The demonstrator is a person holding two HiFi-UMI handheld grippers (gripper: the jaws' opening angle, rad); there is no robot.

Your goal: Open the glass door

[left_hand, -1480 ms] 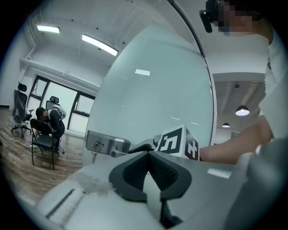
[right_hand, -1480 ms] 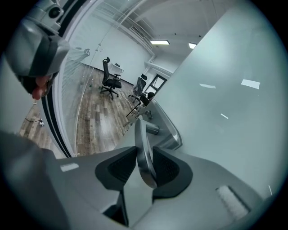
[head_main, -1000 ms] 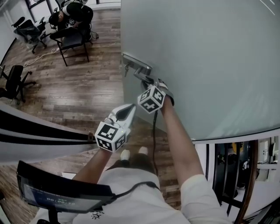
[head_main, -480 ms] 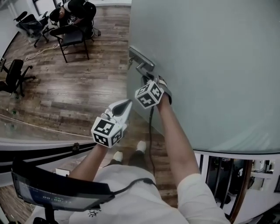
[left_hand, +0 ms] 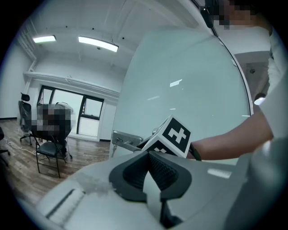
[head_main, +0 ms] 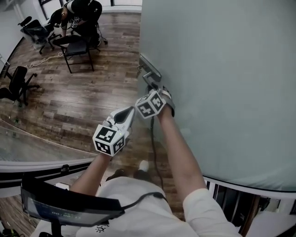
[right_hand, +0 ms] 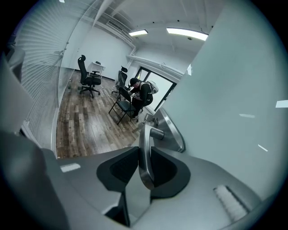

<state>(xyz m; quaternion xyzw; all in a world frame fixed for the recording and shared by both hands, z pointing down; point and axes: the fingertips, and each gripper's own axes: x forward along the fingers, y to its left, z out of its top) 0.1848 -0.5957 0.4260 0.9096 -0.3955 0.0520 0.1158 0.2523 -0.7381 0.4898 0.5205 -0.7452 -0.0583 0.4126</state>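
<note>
The frosted glass door (head_main: 222, 69) fills the right of the head view, standing ajar, with a metal lock plate (head_main: 149, 70) at its edge. My right gripper (head_main: 155, 89) is on the steel lever handle (right_hand: 145, 152). The handle lies between both pads (right_hand: 162, 167), and the jaws are closing on it. My left gripper (head_main: 131, 111) hovers just left of the right one, clear of the door. Its pads (left_hand: 162, 170) meet with nothing between them. In the left gripper view, the right gripper's marker cube (left_hand: 173, 134) sits in front of the lock plate (left_hand: 123, 140).
Wood flooring (head_main: 83, 97) lies beyond the door. A folding chair (head_main: 76, 46) with a person (head_main: 81, 11) beside it and office chairs (head_main: 16, 81) stand far off at the left. A glass partition (head_main: 32, 148) runs along the lower left. A cable (head_main: 152, 148) hangs under my right arm.
The door has swung further, its edge shifting right in the head view. Both grippers moved along with it, the right one staying on the handle. The person's feet stepped forward.
</note>
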